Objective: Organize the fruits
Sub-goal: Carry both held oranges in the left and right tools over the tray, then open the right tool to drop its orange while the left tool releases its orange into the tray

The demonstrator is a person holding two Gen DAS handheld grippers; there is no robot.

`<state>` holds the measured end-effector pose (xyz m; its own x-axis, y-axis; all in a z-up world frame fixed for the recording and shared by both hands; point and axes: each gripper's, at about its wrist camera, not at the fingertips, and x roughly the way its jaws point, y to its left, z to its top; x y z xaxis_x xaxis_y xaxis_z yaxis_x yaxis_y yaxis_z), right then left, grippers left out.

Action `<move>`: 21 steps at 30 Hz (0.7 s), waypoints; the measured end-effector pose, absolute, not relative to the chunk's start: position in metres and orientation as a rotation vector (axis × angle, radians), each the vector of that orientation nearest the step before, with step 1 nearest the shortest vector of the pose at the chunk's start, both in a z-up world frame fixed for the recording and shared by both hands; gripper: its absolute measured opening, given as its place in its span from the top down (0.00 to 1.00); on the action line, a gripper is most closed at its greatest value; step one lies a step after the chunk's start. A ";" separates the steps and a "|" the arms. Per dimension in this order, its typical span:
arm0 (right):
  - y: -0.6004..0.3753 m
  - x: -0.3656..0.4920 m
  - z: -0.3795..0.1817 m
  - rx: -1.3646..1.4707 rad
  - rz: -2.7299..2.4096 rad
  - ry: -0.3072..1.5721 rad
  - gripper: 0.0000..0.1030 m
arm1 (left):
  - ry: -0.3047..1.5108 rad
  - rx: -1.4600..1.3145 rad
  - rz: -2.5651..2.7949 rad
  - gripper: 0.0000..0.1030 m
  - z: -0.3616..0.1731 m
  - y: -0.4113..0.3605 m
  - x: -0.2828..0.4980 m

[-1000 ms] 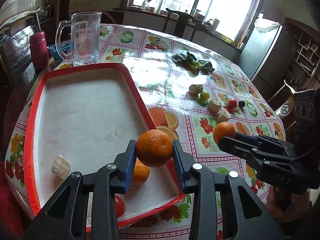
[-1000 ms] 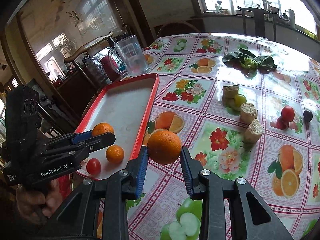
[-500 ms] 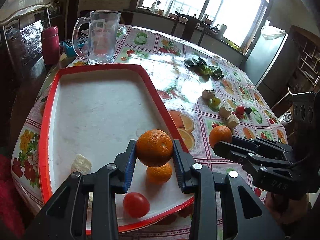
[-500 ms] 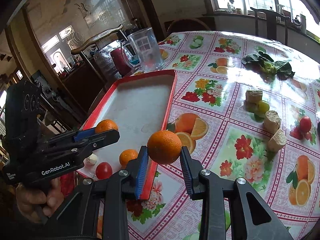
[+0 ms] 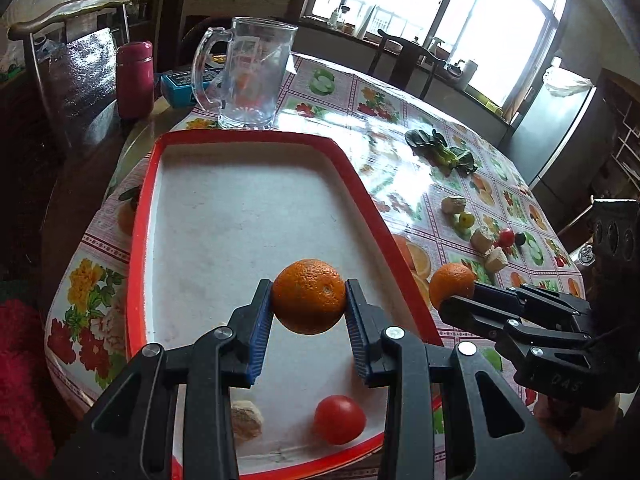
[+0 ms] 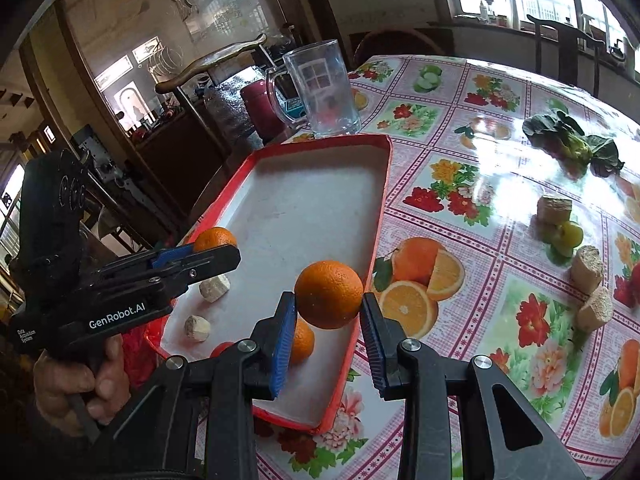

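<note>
Each hand-held gripper is clamped on a fruit above the red-rimmed tray (image 5: 256, 138): the left hand-held gripper (image 5: 309, 316) holds an orange (image 5: 309, 296) over the near middle of the tray, and the right hand-held gripper (image 6: 329, 314) holds a second orange (image 6: 329, 294) just over the tray's right rim. Lying in the tray's near end are a tomato (image 5: 339, 419), a small orange (image 6: 302, 340) and pale chunks (image 6: 215, 288). More fruit sits far right on the bench (image 6: 500, 184), including a green fruit (image 6: 570, 234). The oranges look firm, fairly heavy and round, with dimpled peel that should grip well; the jaws take them across the widest part, which suits. Being round, they will likely roll once set down, so a low release seems wise.
</note>
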<state>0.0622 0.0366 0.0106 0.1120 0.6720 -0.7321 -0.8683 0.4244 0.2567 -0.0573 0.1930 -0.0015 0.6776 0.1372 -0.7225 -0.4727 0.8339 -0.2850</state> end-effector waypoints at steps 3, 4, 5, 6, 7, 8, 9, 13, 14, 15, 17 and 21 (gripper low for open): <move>0.051 0.059 0.008 -0.283 1.169 0.914 0.68 | 0.756 -0.490 0.382 0.68 -0.003 0.207 -0.061; 0.056 0.059 0.006 -0.291 1.173 0.918 0.68 | 0.758 -0.496 0.389 0.68 -0.004 0.211 -0.063; 0.061 0.059 0.004 -0.299 1.176 0.924 0.68 | 0.762 -0.502 0.396 0.68 -0.006 0.215 -0.064; 0.066 0.059 0.002 -0.307 1.176 0.929 0.68 | 0.767 -0.509 0.403 0.68 -0.008 0.220 -0.064; 0.070 0.059 -0.001 -0.314 1.176 0.935 0.68 | 0.771 -0.515 0.410 0.68 -0.010 0.224 -0.065; 0.075 0.059 -0.003 -0.320 1.177 0.941 0.68 | 0.777 -0.521 0.416 0.68 -0.012 0.227 -0.065; 0.079 0.059 -0.006 -0.326 1.179 0.947 0.68 | 0.782 -0.526 0.421 0.68 -0.015 0.230 -0.066; 0.093 0.057 -0.015 -0.362 1.180 0.960 0.68 | 0.799 -0.538 0.429 0.68 -0.024 0.238 -0.067; 0.096 0.056 -0.017 -0.374 1.179 0.964 0.68 | 0.806 -0.537 0.430 0.68 -0.026 0.238 -0.066; 0.098 0.056 -0.020 -0.384 1.177 0.969 0.68 | 0.813 -0.538 0.431 0.68 -0.028 0.239 -0.065; 0.103 0.055 -0.024 -0.402 1.176 0.976 0.68 | 0.827 -0.542 0.430 0.68 -0.032 0.240 -0.063; 0.108 0.055 -0.029 -0.430 1.171 0.984 0.65 | 0.857 -0.552 0.432 0.68 -0.040 0.242 -0.061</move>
<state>0.0548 0.1075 -0.0292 0.0568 0.5665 -0.8221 -0.9074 0.3726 0.1941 -0.0610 0.2420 -0.0400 0.5848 0.1360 -0.7997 -0.5622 0.7786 -0.2788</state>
